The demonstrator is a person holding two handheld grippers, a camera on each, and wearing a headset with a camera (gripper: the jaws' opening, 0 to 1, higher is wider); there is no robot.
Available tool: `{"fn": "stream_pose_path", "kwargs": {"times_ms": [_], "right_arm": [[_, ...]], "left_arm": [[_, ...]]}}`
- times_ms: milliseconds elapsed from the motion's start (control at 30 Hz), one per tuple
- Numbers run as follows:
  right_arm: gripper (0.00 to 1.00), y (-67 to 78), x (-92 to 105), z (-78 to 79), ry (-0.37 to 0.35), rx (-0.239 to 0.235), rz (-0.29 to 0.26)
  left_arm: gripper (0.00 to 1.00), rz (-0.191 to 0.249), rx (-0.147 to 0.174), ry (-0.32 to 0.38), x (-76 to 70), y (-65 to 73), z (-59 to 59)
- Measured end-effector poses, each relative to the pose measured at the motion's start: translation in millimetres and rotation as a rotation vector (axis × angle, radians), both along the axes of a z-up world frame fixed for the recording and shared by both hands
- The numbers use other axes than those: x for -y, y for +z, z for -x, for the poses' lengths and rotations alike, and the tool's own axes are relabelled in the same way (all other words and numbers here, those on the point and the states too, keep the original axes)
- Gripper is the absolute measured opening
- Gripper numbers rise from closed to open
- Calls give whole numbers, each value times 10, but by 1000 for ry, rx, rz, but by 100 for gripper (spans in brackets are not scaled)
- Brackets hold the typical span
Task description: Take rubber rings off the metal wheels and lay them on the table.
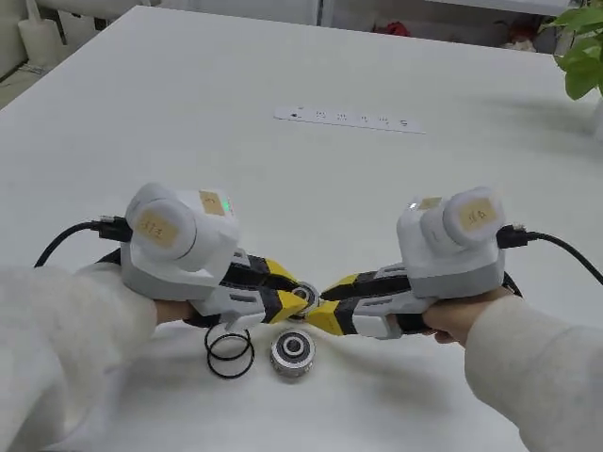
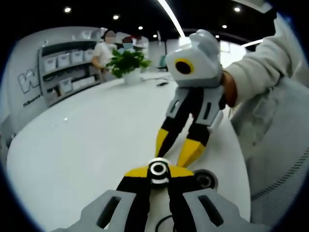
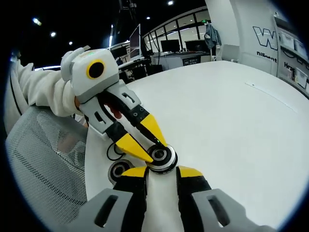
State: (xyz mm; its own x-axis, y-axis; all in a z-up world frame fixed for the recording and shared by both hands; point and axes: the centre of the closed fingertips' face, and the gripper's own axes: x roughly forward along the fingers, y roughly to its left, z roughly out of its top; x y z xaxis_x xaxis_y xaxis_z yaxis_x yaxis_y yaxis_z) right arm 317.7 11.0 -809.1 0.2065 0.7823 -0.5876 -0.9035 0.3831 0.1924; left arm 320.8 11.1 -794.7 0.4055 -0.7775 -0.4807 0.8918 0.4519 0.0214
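**Holding arrangement.** The left gripper (image 1: 294, 298) is clamping its yellow-tipped jaws on one metal wheel (image 3: 161, 157). It is keeping this held wheel raised just above the table (image 1: 283, 188), at the near centre of the scene. This grip is acting as a fixture, steadying the wheel so that the other tool can work on its rim. The right gripper (image 1: 330, 311) is approaching from the right, tip to tip with the left one. Its jaws are standing apart, with the held wheel just ahead of the gap between them. Whether they are touching the rim cannot be told. In all likelihood they are lining up to pinch a ring and draw it off.

**Parts already on the table.** Two rubber rings (image 1: 229, 350) are lying flat and overlapping, just near of the left gripper. A loose wheel (image 1: 292, 351) is resting just to the right of them, placed close so that the working area is staying compact. A power strip (image 1: 347, 118) is lying well apart on the far side.

**Materials and shapes.**
- Wheels: short, bright metal cylinders with a grooved outer rim and a dark hub, rigid and likely slippery.
- Rings: thin black loops, probably elastic and needing a stretch to clear the rim.
- Table: smooth, matte and white.

Whether a ring is still sitting on the held wheel is too small to tell.
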Motion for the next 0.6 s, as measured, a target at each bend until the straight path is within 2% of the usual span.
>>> {"fn": "stream_pose_path", "kwargs": {"times_ms": [133,600], "right_arm": [[21,-9,-15,-8,6,22,10],[14,2,33,-8,31,35,23]], "left_arm": [[14,5,-2,2,-4,4,-8],[14,12,-8,18,-6,12,-27]]}}
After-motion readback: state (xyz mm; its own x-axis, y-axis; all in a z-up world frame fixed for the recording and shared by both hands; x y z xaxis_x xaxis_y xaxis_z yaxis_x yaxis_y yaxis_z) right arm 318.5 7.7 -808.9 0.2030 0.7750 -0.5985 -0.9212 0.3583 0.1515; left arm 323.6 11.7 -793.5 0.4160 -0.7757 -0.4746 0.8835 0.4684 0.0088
